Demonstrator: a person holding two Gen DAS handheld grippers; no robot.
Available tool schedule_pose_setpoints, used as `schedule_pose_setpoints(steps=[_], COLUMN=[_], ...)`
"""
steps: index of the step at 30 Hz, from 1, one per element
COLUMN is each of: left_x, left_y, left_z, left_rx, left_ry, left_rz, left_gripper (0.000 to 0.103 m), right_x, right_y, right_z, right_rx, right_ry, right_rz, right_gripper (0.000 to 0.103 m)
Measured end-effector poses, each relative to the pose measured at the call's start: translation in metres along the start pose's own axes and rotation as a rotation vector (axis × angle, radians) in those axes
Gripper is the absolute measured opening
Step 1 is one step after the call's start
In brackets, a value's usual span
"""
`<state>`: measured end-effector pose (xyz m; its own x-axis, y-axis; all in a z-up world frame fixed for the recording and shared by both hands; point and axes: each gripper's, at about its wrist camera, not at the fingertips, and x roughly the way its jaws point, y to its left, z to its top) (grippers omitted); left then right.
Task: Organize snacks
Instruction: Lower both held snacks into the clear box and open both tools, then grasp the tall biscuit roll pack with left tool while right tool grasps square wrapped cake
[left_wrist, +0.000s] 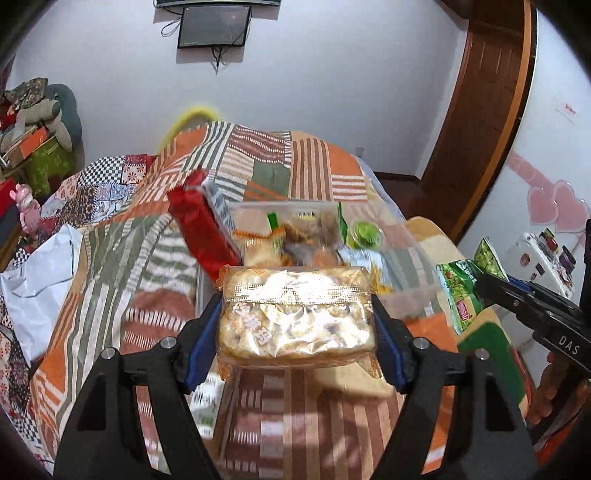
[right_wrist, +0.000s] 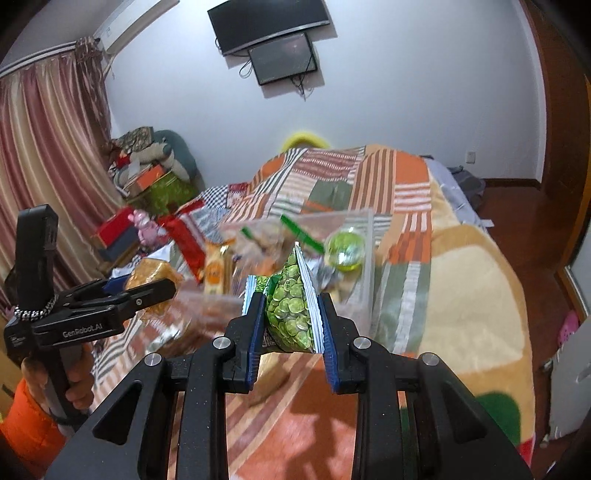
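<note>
My left gripper (left_wrist: 297, 317) is shut on a clear bag of golden wrapped pastries (left_wrist: 295, 314), held above the striped blanket. It also shows in the right wrist view (right_wrist: 147, 291) at the left. My right gripper (right_wrist: 290, 314) is shut on a green pea snack bag (right_wrist: 290, 306), which also shows at the right of the left wrist view (left_wrist: 461, 291). A clear plastic bin (left_wrist: 291, 225) with several snacks stands on the bed beyond both grippers. A red snack bag (left_wrist: 201, 229) leans at its left.
The bed carries an orange, green and white striped blanket (left_wrist: 147, 266). A green round jelly cup (right_wrist: 345, 247) lies in the bin. A white plastic bag (left_wrist: 37, 284) lies at the left. Boxes and cushions (right_wrist: 147, 173) are piled by the curtain.
</note>
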<state>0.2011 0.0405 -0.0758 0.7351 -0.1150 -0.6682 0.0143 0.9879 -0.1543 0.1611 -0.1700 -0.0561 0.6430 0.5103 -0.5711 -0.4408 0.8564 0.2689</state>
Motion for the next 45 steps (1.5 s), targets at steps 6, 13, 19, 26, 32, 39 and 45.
schedule_pose_setpoints(steps=[6, 13, 19, 26, 32, 39, 45], left_x=[0.032, 0.068, 0.081, 0.091, 0.09, 0.075, 0.052], left_y=[0.0, -0.003, -0.011, -0.003, 0.011, 0.019, 0.025], left_z=[0.012, 0.014, 0.014, 0.012, 0.007, 0.002, 0.001], left_rx=[-0.012, -0.008, 0.039, 0.017, -0.039, -0.041, -0.051], left_ry=[0.034, 0.066, 0.053, 0.079, 0.117, 0.121, 0.11], left_rz=[0.0, 0.008, 0.031, 0.038, 0.043, 0.063, 0.044], left_gripper=[0.073, 0.073, 0.073, 0.074, 0.078, 0.08, 0.084], right_x=[0.021, 0.052, 0.069, 0.074, 0.071, 0.057, 0.041], right_y=[-0.011, -0.022, -0.024, -0.026, -0.021, -0.018, -0.011], right_z=[0.016, 0.018, 0.016, 0.013, 0.011, 0.012, 0.013], right_rx=[0.029, 0.056, 0.044, 0.018, -0.013, -0.021, -0.021], right_ry=[-0.009, 0.036, 0.068, 0.09, 0.105, 0.101, 0.067], right_rz=[-0.02, -0.031, -0.041, -0.061, -0.102, -0.096, -0.086], right_gripper=[0.025, 0.025, 0.025, 0.026, 0.028, 0.043, 0.054])
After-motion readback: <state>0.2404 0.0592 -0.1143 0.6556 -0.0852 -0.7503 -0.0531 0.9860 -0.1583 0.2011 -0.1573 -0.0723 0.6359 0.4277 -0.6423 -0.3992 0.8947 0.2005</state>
